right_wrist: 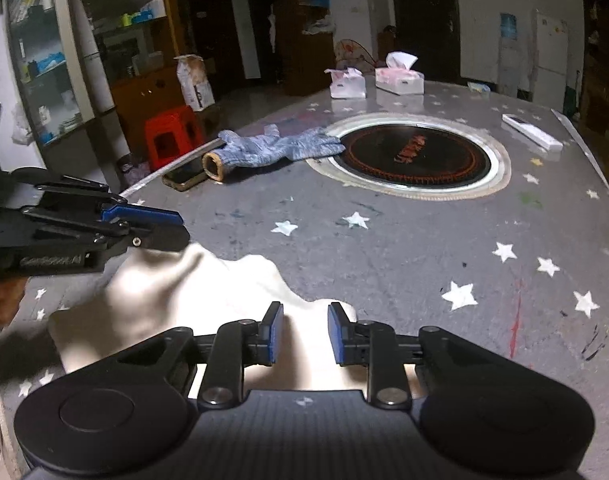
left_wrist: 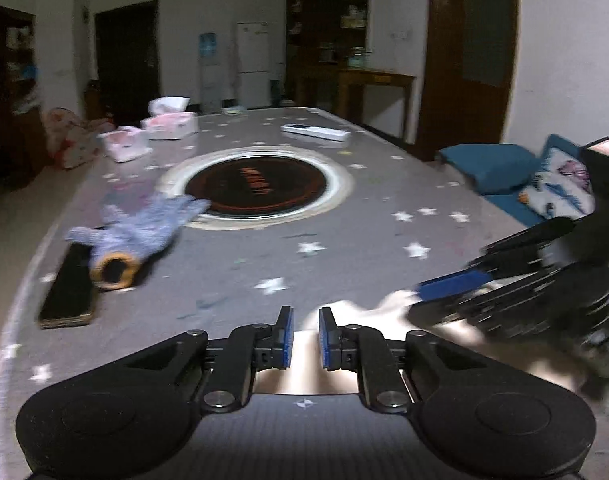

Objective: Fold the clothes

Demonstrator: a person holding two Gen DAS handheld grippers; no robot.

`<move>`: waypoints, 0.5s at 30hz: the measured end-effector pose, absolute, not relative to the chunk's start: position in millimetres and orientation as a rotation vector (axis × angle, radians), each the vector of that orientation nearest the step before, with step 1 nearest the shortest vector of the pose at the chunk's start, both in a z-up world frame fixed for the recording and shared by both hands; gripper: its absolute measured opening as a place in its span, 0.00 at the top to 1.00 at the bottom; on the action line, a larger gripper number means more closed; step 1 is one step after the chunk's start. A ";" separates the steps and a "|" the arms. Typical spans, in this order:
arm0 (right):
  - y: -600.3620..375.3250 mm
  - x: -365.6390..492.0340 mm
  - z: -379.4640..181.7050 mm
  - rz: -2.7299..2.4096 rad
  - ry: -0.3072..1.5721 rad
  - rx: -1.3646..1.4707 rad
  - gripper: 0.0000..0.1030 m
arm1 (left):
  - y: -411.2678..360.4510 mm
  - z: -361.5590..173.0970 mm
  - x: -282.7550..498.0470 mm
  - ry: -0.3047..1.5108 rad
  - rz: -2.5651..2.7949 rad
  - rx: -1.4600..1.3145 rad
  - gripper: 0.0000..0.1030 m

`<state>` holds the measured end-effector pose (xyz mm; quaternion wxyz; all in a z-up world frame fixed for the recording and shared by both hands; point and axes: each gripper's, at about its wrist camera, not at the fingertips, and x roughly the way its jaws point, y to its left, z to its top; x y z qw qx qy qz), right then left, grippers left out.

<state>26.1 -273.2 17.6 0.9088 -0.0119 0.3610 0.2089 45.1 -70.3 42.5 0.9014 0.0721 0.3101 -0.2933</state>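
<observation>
Left wrist view: left gripper (left_wrist: 305, 320) sits at bottom centre of frame, jaws drawn close w/ a narrow gap. Pale cloth (left_wrist: 304, 356) lies under and between the blue pads; whether the pads pinch it cannot be told from here. Right wrist view, left edge: left gripper (right_wrist: 172, 228) shows side-on, tip touching a raised peak of the cloth (right_wrist: 164, 280), which lifts toward it. Grip looks likely but is not confirmed.

Right gripper (right_wrist: 305, 322) sits at bottom centre of right wrist view, jaws apart w/ a clear gap. Cloth lies below and between the pads; no pad contact visible. In left wrist view the right gripper (left_wrist: 420, 292) enters from right edge, blurred, tip at the cloth edge.

Cloth location: near edge of bench (right_wrist: 404, 240), lower left to centre of right wrist view, crumpled, one side raised.

Other items on bench:
- Round black hob (right_wrist: 412, 156), centre, light ring around it.
- Blue-grey knit glove (right_wrist: 276, 146), left of hob, fingertips at the ring.
- Phone (right_wrist: 184, 174), just beside glove cuff, at bench edge.
- Two tissue packs (right_wrist: 398, 78), far side.
- White remote (right_wrist: 532, 132), upper right.

A hand (right_wrist: 2, 296) is partly visible at left edge, below the left gripper body.
</observation>
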 end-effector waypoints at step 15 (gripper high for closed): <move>-279.0 -12.2 27.7 0.475 0.728 -0.082 0.77 | -88.1 10.7 64.3 0.690 -0.581 0.150 0.85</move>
